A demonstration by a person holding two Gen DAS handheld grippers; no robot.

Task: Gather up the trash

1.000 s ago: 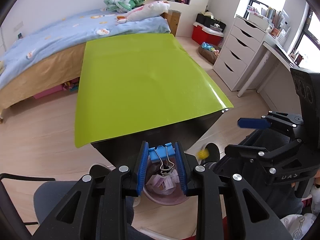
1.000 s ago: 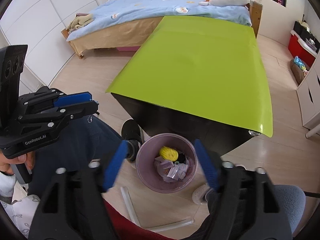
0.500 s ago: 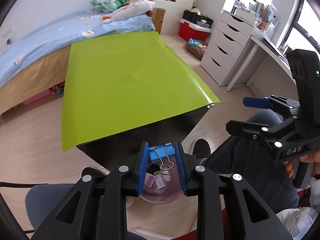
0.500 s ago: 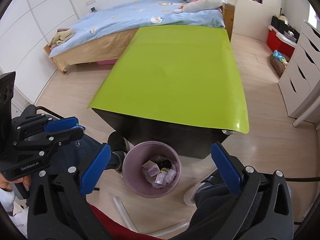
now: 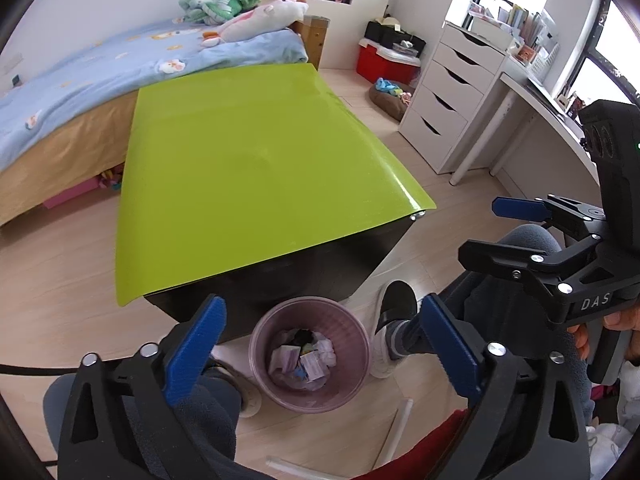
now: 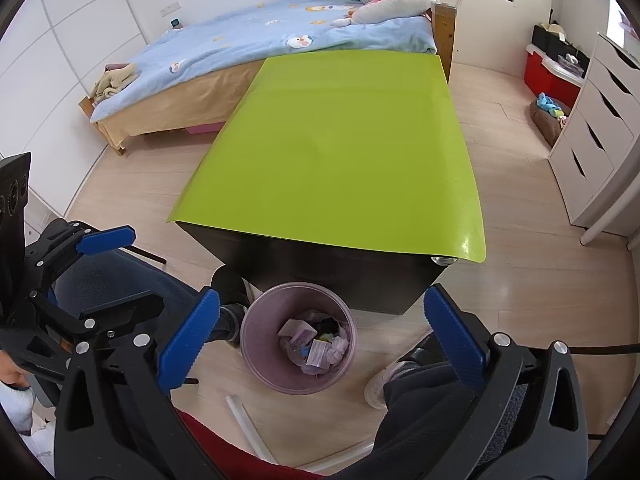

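Round mauve trash bin (image 5: 308, 354) stands upright, holding crumpled paper scraps (image 5: 304, 356).

- Wooden floor (image 6: 516, 280): carries black table (image 6: 332, 280) with lime-green top (image 6: 340, 152).
- Pink waste bin (image 6: 256, 360): on floor, just before the table's near side, holding crumpled trash (image 6: 316, 344).
- Bed (image 6: 256, 44): behind the table.

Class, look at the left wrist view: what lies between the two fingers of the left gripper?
In the left wrist view, the open left gripper frames the bin on the floor, with crumpled trash inside it. Nothing is held between the fingers.
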